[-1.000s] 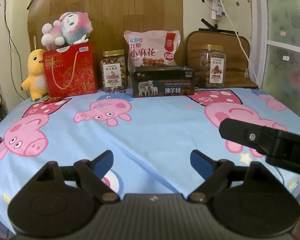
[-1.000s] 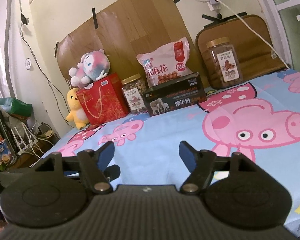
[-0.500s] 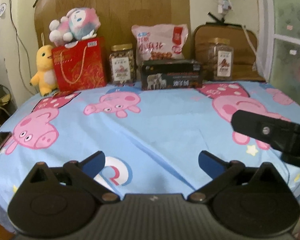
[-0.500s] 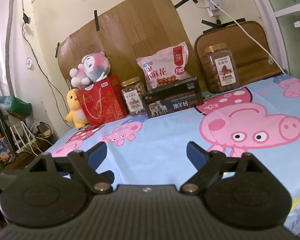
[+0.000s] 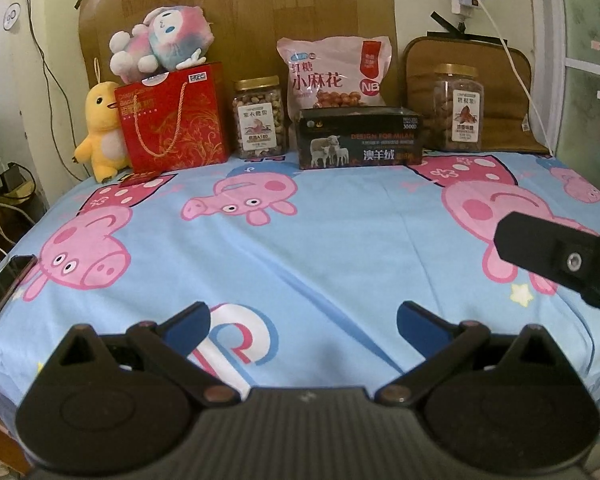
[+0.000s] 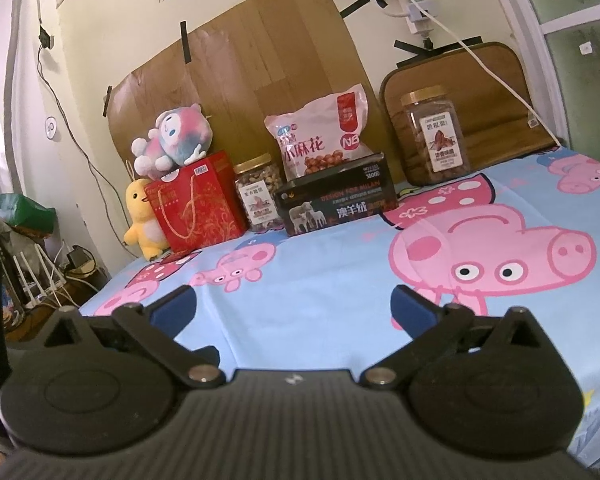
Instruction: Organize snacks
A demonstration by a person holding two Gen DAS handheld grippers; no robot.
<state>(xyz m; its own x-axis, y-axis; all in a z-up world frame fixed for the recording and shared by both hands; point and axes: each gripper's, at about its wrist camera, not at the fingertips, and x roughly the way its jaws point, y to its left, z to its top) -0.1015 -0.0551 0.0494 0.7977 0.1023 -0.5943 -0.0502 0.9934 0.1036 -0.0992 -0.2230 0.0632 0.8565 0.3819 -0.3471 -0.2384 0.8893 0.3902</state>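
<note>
**Snacks lined up at the far edge, both grippers spread and empty**

The left gripper (image 5: 303,322) hangs low over the near part of the blue pig-print bedsheet (image 5: 340,248), its blue-tipped fingers (image 5: 190,320) spread wide with nothing between them. The right gripper (image 6: 294,308) sits the same way, fingers apart and empty, above the sheet.

Along the far edge, against the brown wooden board (image 5: 236,20), the snacks stand in a row. At far left is a red gift bag with a gold cord handle (image 5: 174,118), with a pink-and-blue plush toy (image 5: 164,44) on top and a yellow plush duck (image 5: 100,130) just beside it. To its right stands a clear nut jar with a gold lid (image 5: 259,118), then a pink snack pouch (image 5: 336,74) propped upright behind a black rectangular box printed with sheep (image 5: 360,138). Farther right, apart from the box, stands a taller clear jar with a gold lid (image 5: 458,108), in front of a brown cushion (image 5: 504,92).
</note>
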